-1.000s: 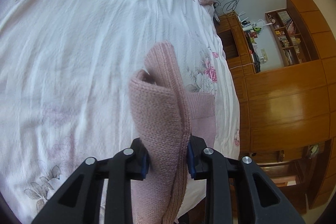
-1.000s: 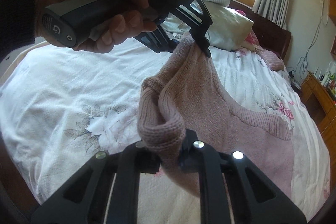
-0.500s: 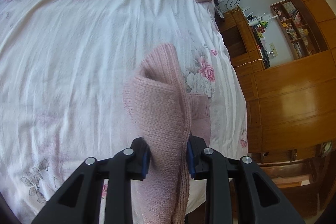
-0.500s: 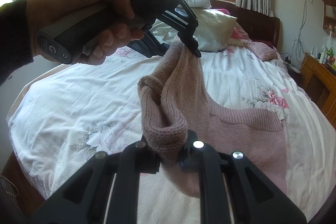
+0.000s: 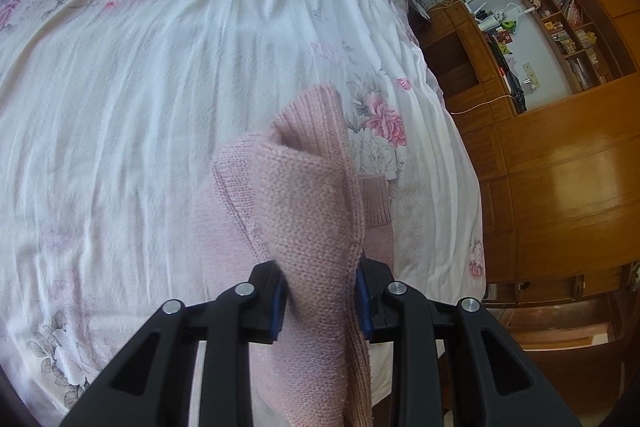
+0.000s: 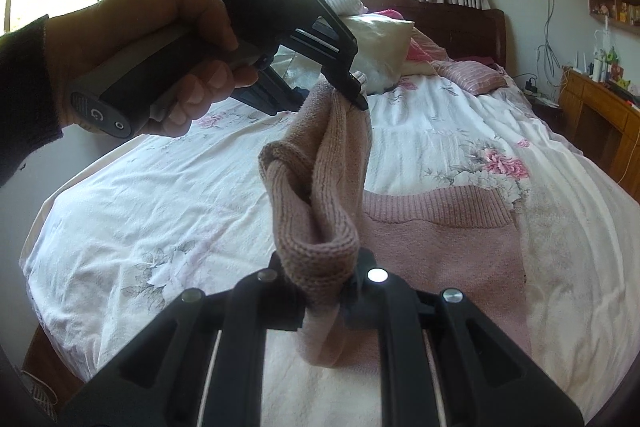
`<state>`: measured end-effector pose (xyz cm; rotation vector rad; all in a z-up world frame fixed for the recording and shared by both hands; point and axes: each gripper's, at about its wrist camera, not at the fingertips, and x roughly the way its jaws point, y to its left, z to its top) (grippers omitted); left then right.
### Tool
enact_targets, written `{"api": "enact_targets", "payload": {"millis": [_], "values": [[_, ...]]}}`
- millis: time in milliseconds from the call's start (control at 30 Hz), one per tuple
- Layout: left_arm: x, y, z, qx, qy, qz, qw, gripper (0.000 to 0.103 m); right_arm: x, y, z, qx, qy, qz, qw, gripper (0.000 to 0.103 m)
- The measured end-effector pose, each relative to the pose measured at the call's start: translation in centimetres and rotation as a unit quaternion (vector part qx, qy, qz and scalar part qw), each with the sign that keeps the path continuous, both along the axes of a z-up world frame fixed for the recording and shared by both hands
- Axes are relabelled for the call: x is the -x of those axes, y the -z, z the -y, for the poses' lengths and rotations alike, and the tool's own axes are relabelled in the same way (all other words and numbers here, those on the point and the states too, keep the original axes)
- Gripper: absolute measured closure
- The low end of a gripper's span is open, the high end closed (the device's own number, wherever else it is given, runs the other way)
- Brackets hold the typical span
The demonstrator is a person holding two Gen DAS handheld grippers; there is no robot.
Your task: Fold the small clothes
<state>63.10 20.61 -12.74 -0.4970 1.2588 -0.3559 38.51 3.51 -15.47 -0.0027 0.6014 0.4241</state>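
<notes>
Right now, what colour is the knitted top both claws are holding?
Dusty pink knitted top, seen best in the right wrist view.

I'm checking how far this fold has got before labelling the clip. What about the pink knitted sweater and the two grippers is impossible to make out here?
- Left wrist view: the left gripper pads are buried in the pink knitted sweater, whose lower part leaves the bottom edge.
- Right wrist view: the right gripper fingertips are covered by bunched knit.
- Both views: sleeves and neckline cannot be told apart.
- Shelf items: too small.
</notes>
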Motion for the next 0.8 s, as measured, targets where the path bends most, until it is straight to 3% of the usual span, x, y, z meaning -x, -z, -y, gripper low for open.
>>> {"api": "enact_targets", "payload": {"millis": [800], "values": [[-2.4,4.1,13.8,-0.111,0.050,-0.032,0.9921,0.075,-0.3,5.0,10.6,-0.089,0.060,-0.044,0.993,0.092]]}}
